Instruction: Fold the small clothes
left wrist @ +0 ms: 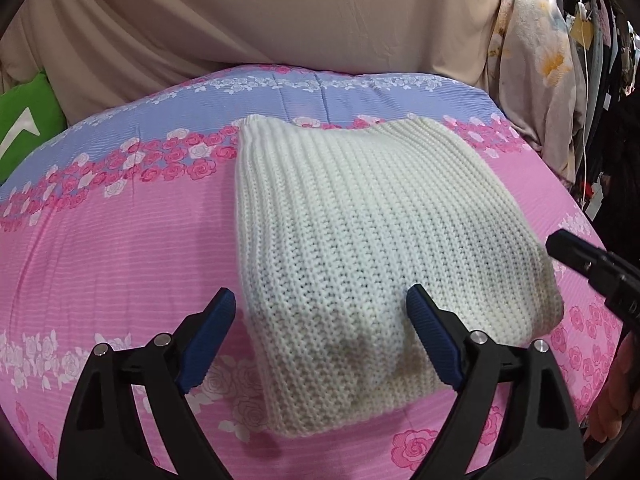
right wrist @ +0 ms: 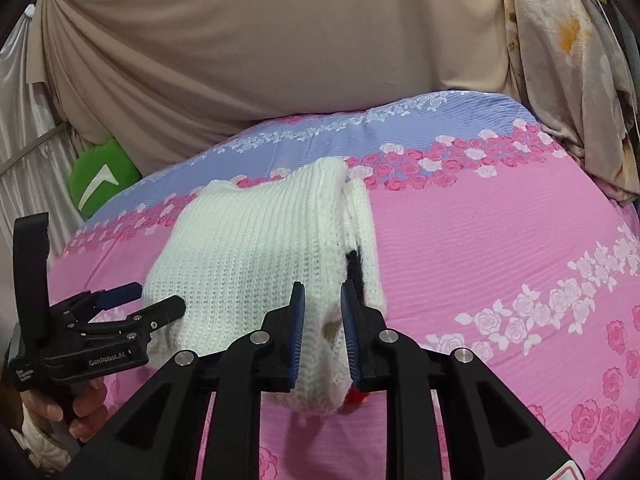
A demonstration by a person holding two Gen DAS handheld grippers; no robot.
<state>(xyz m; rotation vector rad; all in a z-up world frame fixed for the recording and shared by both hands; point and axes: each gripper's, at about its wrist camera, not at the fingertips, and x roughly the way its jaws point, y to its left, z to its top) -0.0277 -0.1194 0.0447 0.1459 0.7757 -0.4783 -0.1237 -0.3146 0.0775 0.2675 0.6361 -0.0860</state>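
A white knit garment [left wrist: 360, 232] lies folded on the pink floral bedspread [left wrist: 120, 240]. My left gripper [left wrist: 320, 304] is open, its blue pads standing over the garment's near edge with nothing between them. In the right wrist view the garment [right wrist: 256, 248] shows a black patch and a red bit at its right edge. My right gripper [right wrist: 323, 300] is nearly closed on the garment's near right edge, with white knit between the pads. The left gripper also shows in the right wrist view [right wrist: 132, 300] at the garment's left side. The right gripper's tip shows in the left wrist view [left wrist: 568, 248].
A beige draped sheet [left wrist: 280, 12] hangs behind the bed. A green cushion [right wrist: 100, 176] sits at the back left. A floral cloth [left wrist: 536, 64] and hanging clothes are at the right. The bedspread's blue band [left wrist: 320, 96] runs along the far edge.
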